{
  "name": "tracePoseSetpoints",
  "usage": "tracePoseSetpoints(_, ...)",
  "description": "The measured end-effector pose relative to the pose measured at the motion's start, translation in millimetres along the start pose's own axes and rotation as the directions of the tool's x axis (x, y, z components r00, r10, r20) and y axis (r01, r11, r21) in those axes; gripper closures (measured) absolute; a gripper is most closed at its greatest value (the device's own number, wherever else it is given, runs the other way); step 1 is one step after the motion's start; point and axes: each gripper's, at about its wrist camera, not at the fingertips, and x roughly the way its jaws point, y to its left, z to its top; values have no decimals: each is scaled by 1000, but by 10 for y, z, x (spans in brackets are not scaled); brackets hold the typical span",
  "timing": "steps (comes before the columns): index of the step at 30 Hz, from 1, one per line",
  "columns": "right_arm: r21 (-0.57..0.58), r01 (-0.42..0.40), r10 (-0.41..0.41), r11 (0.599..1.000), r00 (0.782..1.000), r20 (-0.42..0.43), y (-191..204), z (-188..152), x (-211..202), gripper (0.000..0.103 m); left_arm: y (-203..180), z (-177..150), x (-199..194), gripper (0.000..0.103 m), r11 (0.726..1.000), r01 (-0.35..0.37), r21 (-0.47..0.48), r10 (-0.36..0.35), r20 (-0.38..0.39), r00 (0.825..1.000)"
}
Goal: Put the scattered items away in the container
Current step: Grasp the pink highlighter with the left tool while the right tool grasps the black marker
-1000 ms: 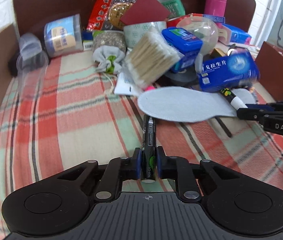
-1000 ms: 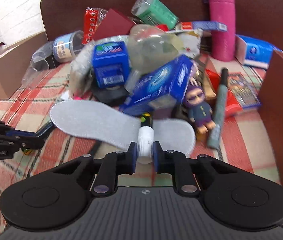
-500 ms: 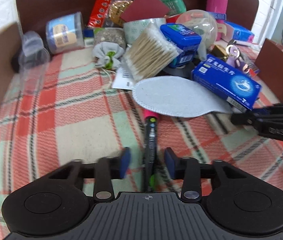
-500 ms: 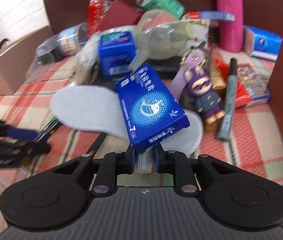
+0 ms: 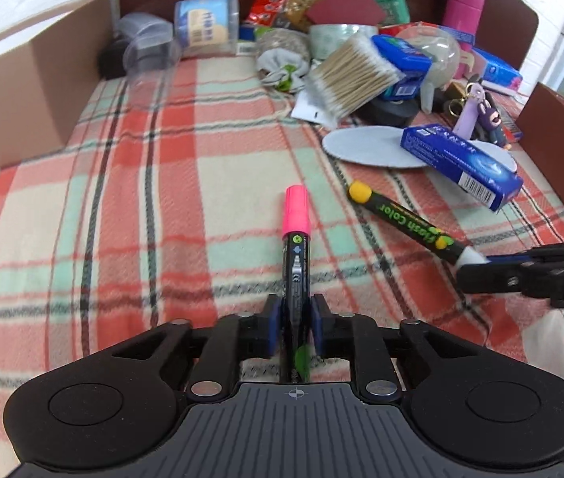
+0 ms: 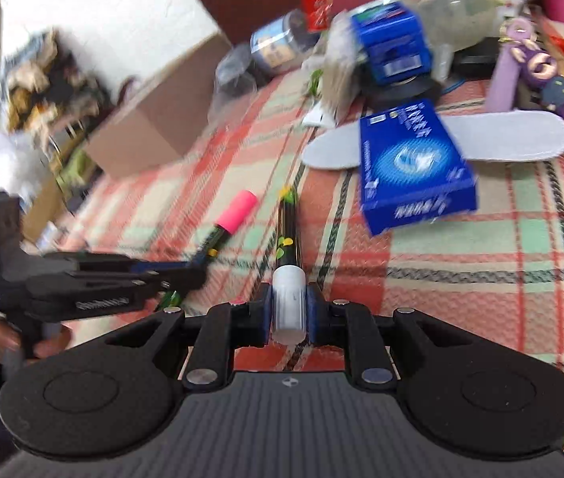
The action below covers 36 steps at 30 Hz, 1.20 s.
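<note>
My left gripper [image 5: 296, 310] is shut on a black marker with a pink cap [image 5: 295, 235], held over the plaid blanket [image 5: 162, 199]. My right gripper [image 6: 288, 298] is shut on the white end of a black "Flash Color" marker with a yellow cap [image 6: 288, 239]; it also shows in the left wrist view [image 5: 405, 219]. The left gripper [image 6: 186, 269] and pink-capped marker [image 6: 234, 215] show in the right wrist view, the right gripper [image 5: 469, 275] in the left wrist view. Both markers lie clear of the pile.
A pile fills the brown-walled container [image 5: 493, 16]: blue medicine box [image 5: 461, 163], grey insole [image 5: 365, 143], cotton swabs [image 5: 353, 75], purple figure keychain [image 5: 477, 111], pink bottle [image 5: 461, 0], clear cups [image 5: 146, 44]. A cardboard box [image 5: 11, 91] stands at left.
Both grippers pulled back from the pile, drawing the two markers out from under the insole. The left gripper, open half a second ago, has shut on the pink-capped marker. The blue box slid down.
</note>
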Motion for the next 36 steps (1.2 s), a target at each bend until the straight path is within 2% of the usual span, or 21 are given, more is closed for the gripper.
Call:
tracePoseSetpoints(1, -20, 19, -19, 1000, 1000, -5, 53, 3, 32, 80, 12, -12, -7, 65, 1000, 1, -5, -1, 1, 1000)
tracePoseSetpoints(3, -60, 57, -57, 997, 998, -13, 160, 9, 95, 78, 2, -11, -7, 53, 1000, -1, -4, 1, 5, 1000)
tracePoseSetpoints(5, -122, 90, -91, 988, 996, -9, 268, 33, 119, 74, -32, 11, 25, 46, 1000, -13, 7, 13, 10, 1000)
tracePoseSetpoints(8, -233, 185, -185, 955, 982, 22, 421, 43, 178, 65, -84, 47, 96, 43, 999, -37, 24, 37, 20, 999)
tracePoseSetpoints(11, -313, 240, -241, 919, 970, 38, 487, 31, 263, 65, -111, 62, 137, 43, 998, -56, 33, 55, 33, 998)
tracePoseSetpoints(12, -326, 241, -245, 914, 969, 29, 477, 18, 303, 63, -121, 66, 151, 50, 997, -63, 36, 62, 38, 997)
tracePoseSetpoints(15, -378, 251, -257, 891, 966, 34, 508, -22, 336, 63, -103, 58, 143, 84, 995, -92, 39, 90, 44, 995)
tracePoseSetpoints(16, -389, 250, -259, 886, 965, 32, 534, -12, 355, 63, -84, 56, 133, 90, 995, -95, 33, 93, 44, 995)
tracePoseSetpoints(18, -404, 245, -259, 881, 966, 22, 569, 13, 380, 67, -18, 56, 101, 92, 997, -81, 1, 81, 36, 996)
tracePoseSetpoints(21, -424, 242, -263, 873, 965, 10, 628, 47, 434, 67, 57, 23, 65, 91, 996, -81, -26, 82, 39, 996)
tracePoseSetpoints(22, -422, 243, -265, 873, 964, 8, 638, 53, 451, 67, 73, 9, 58, 84, 996, -83, -30, 84, 42, 996)
tracePoseSetpoints(23, -421, 245, -267, 873, 964, 5, 648, 58, 468, 66, 85, -3, 53, 83, 996, -82, -32, 84, 46, 995)
tracePoseSetpoints(24, -419, 247, -270, 874, 963, 4, 653, 62, 480, 66, 85, -10, 52, 68, 996, -79, -29, 80, 48, 996)
tracePoseSetpoints(28, -416, 259, -282, 872, 959, 8, 680, 59, 510, 66, 17, -27, 65, 58, 997, -79, 5, 78, 58, 995)
tracePoseSetpoints(31, -416, 272, -293, 868, 956, 14, 704, 44, 520, 66, -39, -37, 78, 61, 995, -97, 31, 94, 65, 993)
tracePoseSetpoints(32, -416, 276, -297, 867, 955, 16, 711, 40, 524, 66, -43, -39, 79, 68, 994, -99, 35, 96, 67, 993)
tracePoseSetpoints(33, -416, 279, -300, 865, 954, 16, 716, 39, 524, 66, -32, -39, 77, 84, 995, -97, 33, 94, 67, 993)
tracePoseSetpoints(35, -417, 285, -306, 863, 952, 17, 726, 37, 526, 66, -10, -39, 72, 92, 995, -92, 30, 90, 69, 994)
tracePoseSetpoints(36, -415, 286, -307, 864, 951, 16, 728, 40, 529, 66, 1, -39, 69, 92, 996, -90, 28, 87, 69, 994)
